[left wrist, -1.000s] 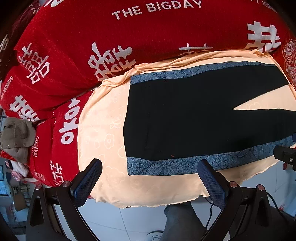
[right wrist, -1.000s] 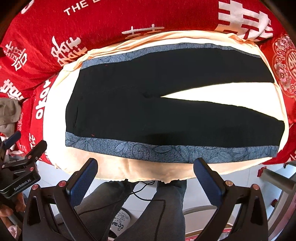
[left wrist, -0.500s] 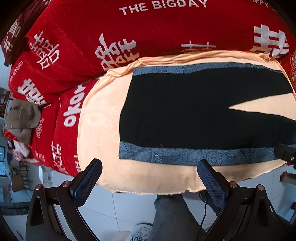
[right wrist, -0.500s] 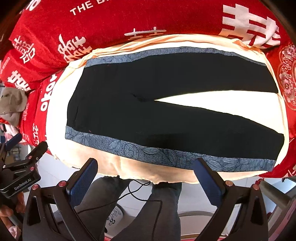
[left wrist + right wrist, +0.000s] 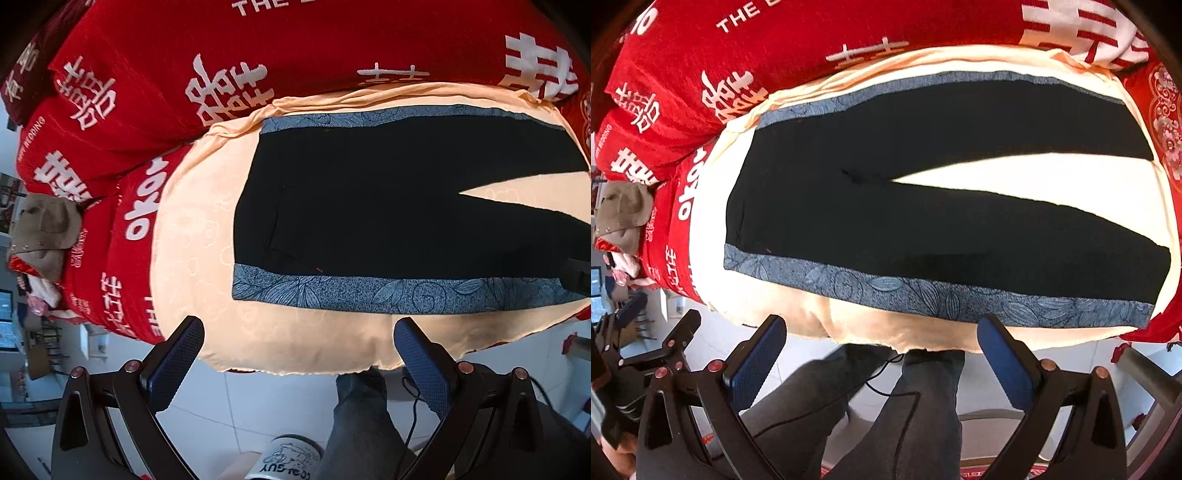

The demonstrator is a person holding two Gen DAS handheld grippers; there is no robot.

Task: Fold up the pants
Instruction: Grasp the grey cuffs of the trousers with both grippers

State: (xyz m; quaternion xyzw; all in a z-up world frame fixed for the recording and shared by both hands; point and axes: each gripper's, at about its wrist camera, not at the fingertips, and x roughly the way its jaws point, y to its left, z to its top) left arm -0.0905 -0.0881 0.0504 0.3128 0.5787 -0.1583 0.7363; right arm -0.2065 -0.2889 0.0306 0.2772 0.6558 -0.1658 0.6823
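Black pants (image 5: 923, 206) with blue patterned side stripes lie flat and spread on a peach cloth (image 5: 1015, 173), waist at the left, legs apart toward the right. In the left wrist view the pants (image 5: 369, 206) show their waist end and crotch. My left gripper (image 5: 298, 347) is open and empty, held off the near edge of the cloth, below the waist corner. My right gripper (image 5: 881, 341) is open and empty, off the near edge, below the near leg's blue stripe (image 5: 942, 295). The left gripper also shows at the left edge of the right wrist view (image 5: 646, 332).
A red blanket (image 5: 295, 48) with white characters lies folded behind and left of the cloth. A brown cap (image 5: 44, 229) sits at the far left. The person's legs (image 5: 886, 413), a cable and white floor tiles are below the near edge.
Both grippers have tilted and shifted slightly; the bed sits a little lower and closer in the views. Both stay open. The pants have not moved.
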